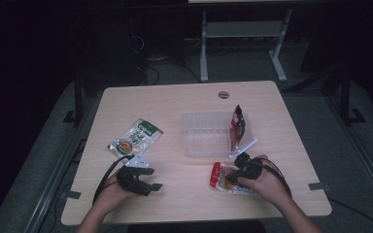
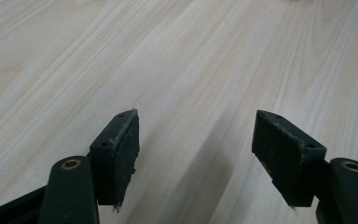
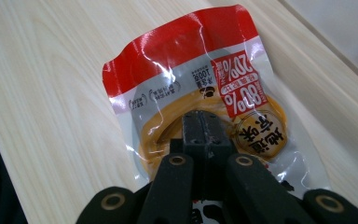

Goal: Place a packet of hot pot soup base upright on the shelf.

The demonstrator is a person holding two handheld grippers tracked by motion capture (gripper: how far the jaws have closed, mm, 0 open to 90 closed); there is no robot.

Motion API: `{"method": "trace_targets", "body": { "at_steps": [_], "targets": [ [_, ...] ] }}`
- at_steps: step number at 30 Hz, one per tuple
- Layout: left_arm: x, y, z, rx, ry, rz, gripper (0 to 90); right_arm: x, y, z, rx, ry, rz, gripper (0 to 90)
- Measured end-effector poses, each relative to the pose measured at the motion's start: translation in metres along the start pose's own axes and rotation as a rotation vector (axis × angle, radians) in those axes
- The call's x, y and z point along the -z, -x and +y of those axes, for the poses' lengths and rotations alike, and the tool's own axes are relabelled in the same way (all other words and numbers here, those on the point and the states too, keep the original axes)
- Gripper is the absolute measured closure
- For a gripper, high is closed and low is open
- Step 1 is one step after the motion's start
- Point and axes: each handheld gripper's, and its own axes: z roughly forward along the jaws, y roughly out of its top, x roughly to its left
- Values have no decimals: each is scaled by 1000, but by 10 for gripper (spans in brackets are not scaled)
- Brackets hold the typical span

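A red-and-white snack packet lies flat on the wooden table near the front right. My right gripper is over its orange middle with both jaws pressed together; I cannot tell if they nip the film. My left gripper rests at the front left, open, with only bare wood between its jaws. A green-and-white packet lies just beyond it. A dark red packet stands on edge at the right side of a clear plastic tray.
The tray sits mid-table, just beyond the right hand. A round cable grommet is near the far edge. White desk legs and cables stand on the dark floor behind. The table's front edge runs close under both forearms.
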Motion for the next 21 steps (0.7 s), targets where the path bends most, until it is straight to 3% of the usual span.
{"method": "trace_targets", "body": {
  "at_steps": [16,19,21],
  "targets": [
    [1,0,0,1,12,3,317,-45,-47,55,173,-17,116,900],
    [3,2,2,-6,31,11,337,-44,-53,55,200,3,133,900],
    [5,3,4,2,69,2,379,-35,-52,54,181,41,168,900]
  ]
}}
